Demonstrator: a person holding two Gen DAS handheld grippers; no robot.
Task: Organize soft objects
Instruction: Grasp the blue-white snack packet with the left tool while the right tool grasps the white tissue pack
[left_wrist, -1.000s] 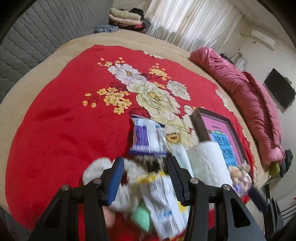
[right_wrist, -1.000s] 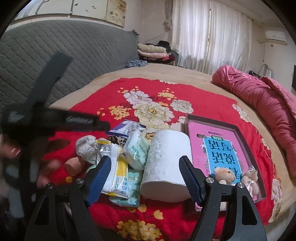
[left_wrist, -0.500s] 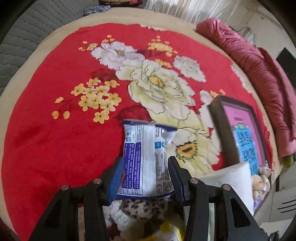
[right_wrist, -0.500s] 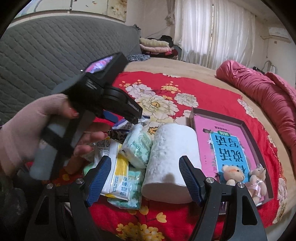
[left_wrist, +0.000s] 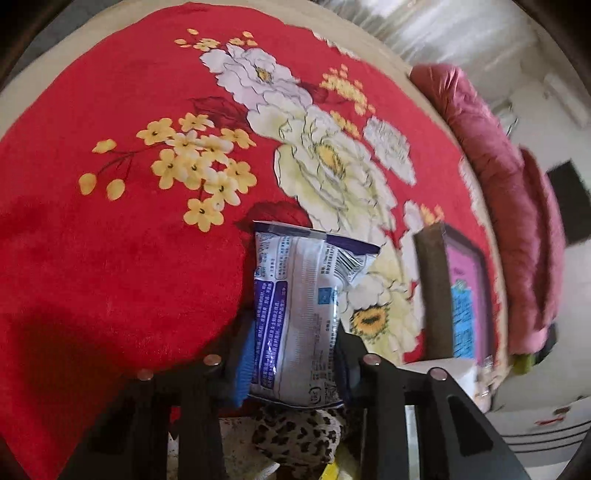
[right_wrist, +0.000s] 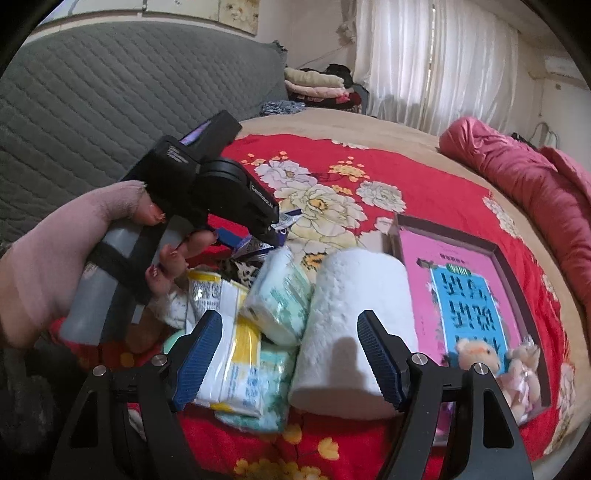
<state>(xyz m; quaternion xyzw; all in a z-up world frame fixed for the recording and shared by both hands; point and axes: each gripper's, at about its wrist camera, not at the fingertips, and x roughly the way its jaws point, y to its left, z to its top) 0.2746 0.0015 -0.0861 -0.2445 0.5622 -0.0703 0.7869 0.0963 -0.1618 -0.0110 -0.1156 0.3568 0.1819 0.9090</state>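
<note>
A blue-and-white plastic packet (left_wrist: 299, 306) lies on the red flowered blanket (left_wrist: 110, 258). My left gripper (left_wrist: 295, 354) has the packet's near half between its jaws, which are closing, and both pads touch its sides. A leopard-print soft item (left_wrist: 299, 432) sits just under the gripper. In the right wrist view a hand (right_wrist: 55, 266) holds the left gripper (right_wrist: 258, 240) over the pile. My right gripper (right_wrist: 290, 354) stands open above a yellow-and-white tissue pack (right_wrist: 221, 332), a green-and-white pack (right_wrist: 280, 295) and a white paper roll (right_wrist: 351, 314), touching none.
A dark-framed box (right_wrist: 517, 280) with a pink book and two small teddy bears (right_wrist: 476, 354) lies right of the roll. A rolled pink quilt (right_wrist: 535, 192) runs along the bed's right side. The grey quilted headboard (right_wrist: 92, 110) rises on the left.
My left gripper moved forward and down over the pile to the blue-and-white packet and its jaws narrowed onto it. The right gripper barely shifted and stayed open.
</note>
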